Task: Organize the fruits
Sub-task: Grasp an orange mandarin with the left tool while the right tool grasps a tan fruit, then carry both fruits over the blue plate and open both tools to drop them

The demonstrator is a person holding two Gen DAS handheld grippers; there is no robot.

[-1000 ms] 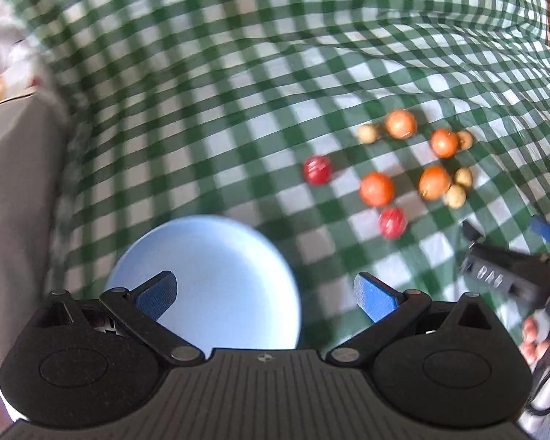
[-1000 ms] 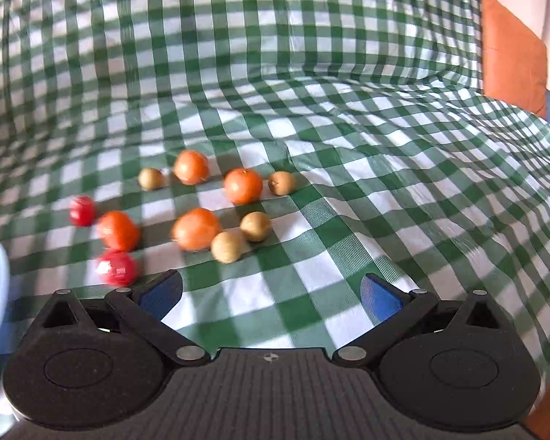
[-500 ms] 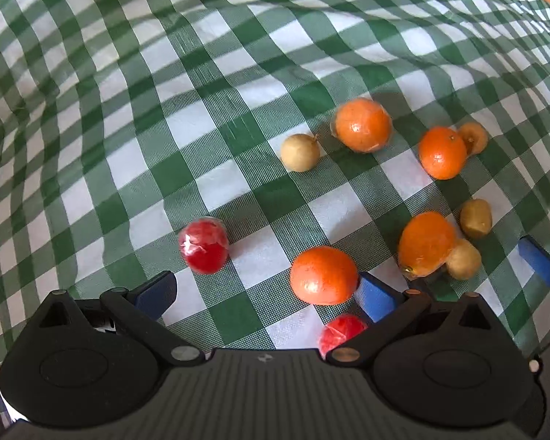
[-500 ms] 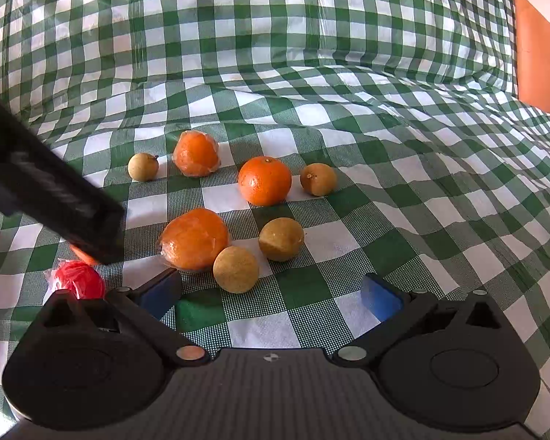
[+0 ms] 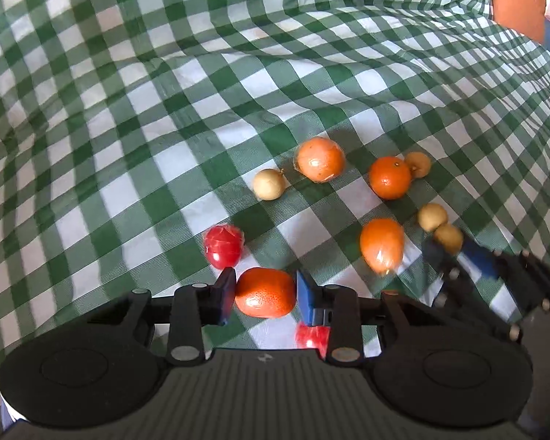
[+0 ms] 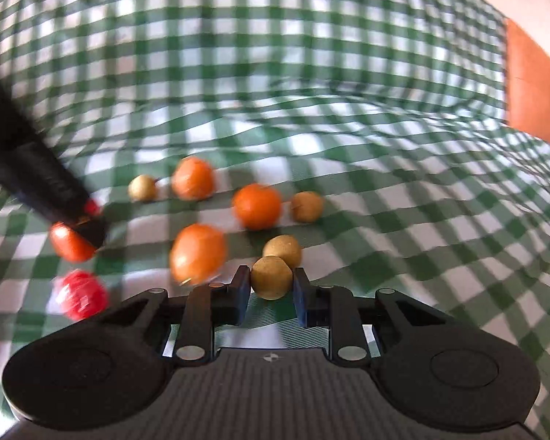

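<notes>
On the checked cloth [image 5: 165,117] fruits lie mixed. My left gripper [image 5: 264,293] pinches an orange [image 5: 266,292], and my right gripper [image 6: 271,286] pinches a beige fruit [image 6: 271,277], to sort them by kind.

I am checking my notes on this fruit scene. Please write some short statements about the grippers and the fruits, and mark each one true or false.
1. The left gripper is closed on a round orange tangerine. True.
2. The right gripper holds a red fruit. False: its pads press on a small round tan fruit.
3. The fruits lie on a green and white checked cloth. True.
4. All fruits already sit on a plate. False: no plate shows; they lie on the cloth.
5. A red wrapped fruit lies just beyond the left gripper's left finger. True.
</notes>
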